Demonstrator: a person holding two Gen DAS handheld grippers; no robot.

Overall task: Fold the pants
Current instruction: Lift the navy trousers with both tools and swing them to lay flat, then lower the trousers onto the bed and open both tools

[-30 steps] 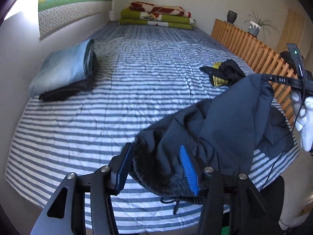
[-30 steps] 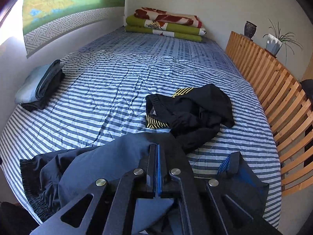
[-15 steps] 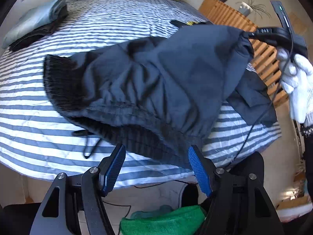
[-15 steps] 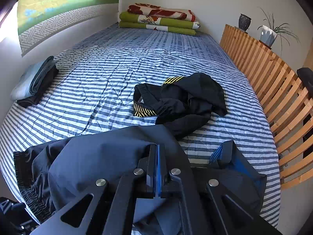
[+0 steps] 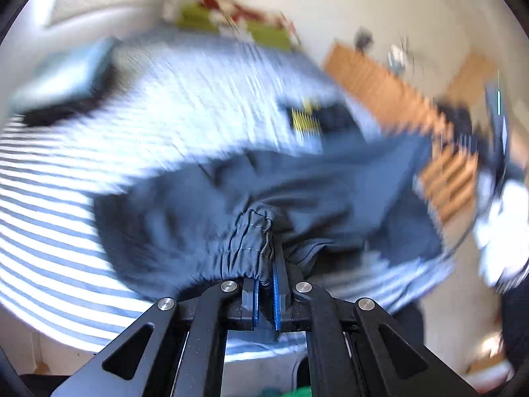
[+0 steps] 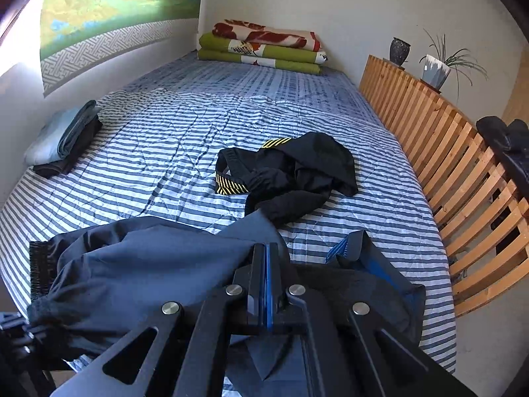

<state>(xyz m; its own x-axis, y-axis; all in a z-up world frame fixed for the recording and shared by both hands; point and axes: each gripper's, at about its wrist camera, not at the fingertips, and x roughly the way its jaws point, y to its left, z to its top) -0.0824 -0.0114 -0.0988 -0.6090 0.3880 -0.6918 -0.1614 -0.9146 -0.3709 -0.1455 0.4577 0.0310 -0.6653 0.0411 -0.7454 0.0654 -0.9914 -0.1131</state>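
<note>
Pants lie on the striped bed. Left gripper, open half a second ago, now pinches their elastic hem; right gripper stays clamped on the cloth.

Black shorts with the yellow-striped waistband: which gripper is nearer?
Right. The right gripper, shut on the navy pants, sits just short of the black shorts; the left gripper is farther back.

Left wrist view: low at the foot of the striped bed, close, facing its length, heavily blurred. Right wrist view: same end, sharp, looking toward the folded blankets. Shared: bed, dark pants, slatted wooden rail.
</note>
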